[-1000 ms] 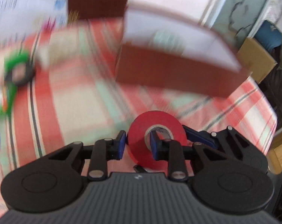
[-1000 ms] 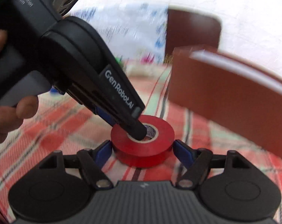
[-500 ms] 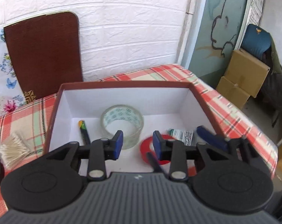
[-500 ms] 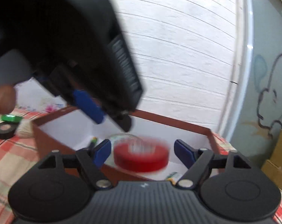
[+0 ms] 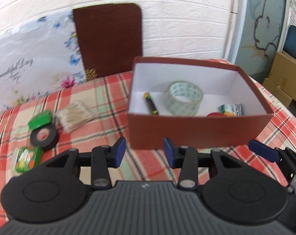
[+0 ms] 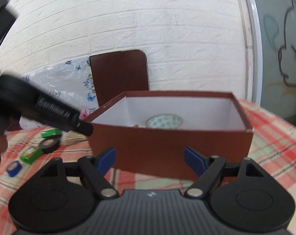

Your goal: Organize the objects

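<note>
- The left gripper (image 5: 145, 152) is opening, with nothing between its jaws.
- The right gripper (image 6: 149, 157) is wide apart and holds nothing.
- The red tape (image 5: 215, 114) lies inside the brown box (image 5: 197, 129), near the clear tape (image 5: 183, 98).
- The black tape (image 5: 43, 138) sits on the checked cloth (image 5: 100, 117).

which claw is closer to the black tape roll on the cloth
Left. The left claw, empty with jaws opening, sits just right of the black tape roll; the right claw faces the brown box, farther off.
</note>
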The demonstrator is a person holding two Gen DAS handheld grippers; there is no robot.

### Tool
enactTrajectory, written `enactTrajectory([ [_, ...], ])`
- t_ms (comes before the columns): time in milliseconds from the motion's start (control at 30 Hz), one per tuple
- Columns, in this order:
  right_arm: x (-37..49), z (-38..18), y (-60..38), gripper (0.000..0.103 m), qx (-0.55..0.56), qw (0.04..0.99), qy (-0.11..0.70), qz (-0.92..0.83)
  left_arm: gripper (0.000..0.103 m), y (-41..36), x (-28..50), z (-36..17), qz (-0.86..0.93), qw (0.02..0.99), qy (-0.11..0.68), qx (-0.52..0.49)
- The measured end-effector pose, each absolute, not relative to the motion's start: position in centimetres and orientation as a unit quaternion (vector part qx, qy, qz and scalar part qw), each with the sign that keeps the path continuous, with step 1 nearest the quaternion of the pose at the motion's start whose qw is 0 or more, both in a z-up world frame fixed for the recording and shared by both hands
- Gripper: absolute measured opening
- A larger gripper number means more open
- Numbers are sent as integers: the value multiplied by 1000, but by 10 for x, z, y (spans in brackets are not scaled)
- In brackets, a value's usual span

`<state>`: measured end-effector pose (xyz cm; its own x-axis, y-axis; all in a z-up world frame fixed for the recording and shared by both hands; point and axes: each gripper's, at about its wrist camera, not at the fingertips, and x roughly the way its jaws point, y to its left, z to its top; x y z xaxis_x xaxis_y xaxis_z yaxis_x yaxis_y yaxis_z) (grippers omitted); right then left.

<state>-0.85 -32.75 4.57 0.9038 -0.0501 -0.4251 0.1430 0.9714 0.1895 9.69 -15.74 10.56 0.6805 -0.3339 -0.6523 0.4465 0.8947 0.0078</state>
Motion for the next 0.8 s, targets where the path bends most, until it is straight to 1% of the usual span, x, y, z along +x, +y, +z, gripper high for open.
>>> enactTrajectory([
  [167,-12,41,-337,81,188,947,256,-46,49,-132,92,95,-192,914,351,69],
  [233,-10,39,-339,81,199,943,262,-49,53,-126,88,90,-186,915,351,70],
  [433,-16,40,-324,82,193,942,268,-60,57,-111,88,79,-173,917,351,78],
  [800,-16,48,-311,83,177,946,264,-69,59,-99,87,69,-171,915,358,73],
])
